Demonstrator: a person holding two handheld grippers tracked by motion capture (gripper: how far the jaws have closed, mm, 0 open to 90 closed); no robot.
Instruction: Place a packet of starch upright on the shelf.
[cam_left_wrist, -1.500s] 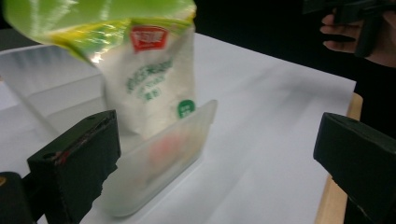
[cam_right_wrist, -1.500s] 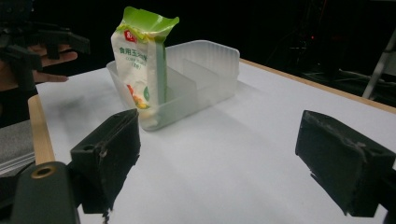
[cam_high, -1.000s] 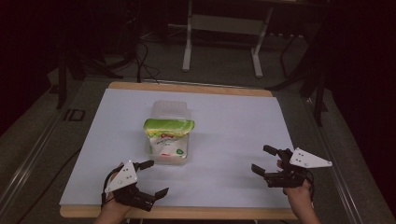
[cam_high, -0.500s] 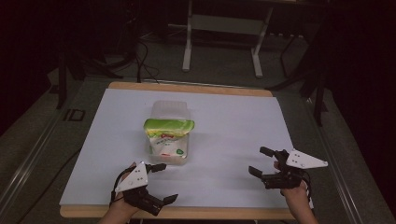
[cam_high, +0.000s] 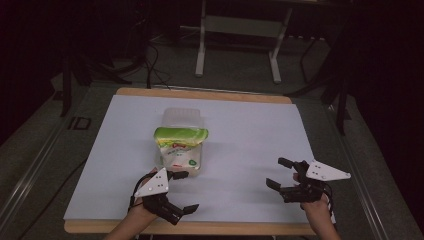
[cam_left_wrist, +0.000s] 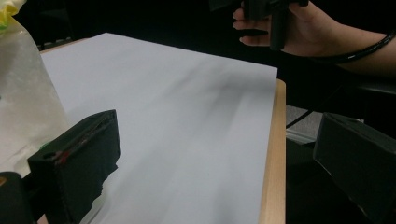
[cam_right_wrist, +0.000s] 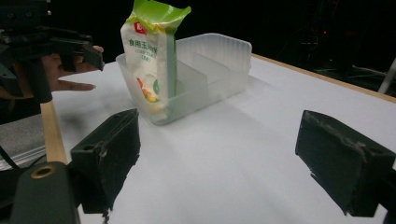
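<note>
**A darkened recording lab, not a home**

We read this as a lab or studio set up for recording. We see a wooden-edged bench (cam_high: 200, 95) covered by one plain white sheet (cam_high: 250, 135), lit while everything around it sits in darkness. Well beyond the fingers (cam_high: 285, 162), past the far edge of the bench, we make out the white metal legs of a stand (cam_high: 202, 45) on a grey floor (cam_high: 100, 100), with black cables (cam_high: 150, 65) trailing across it. Off to the far left of the fingers, dark equipment frames (cam_high: 65, 75) stand beside the bench. We find no household furnishing here.
</note>
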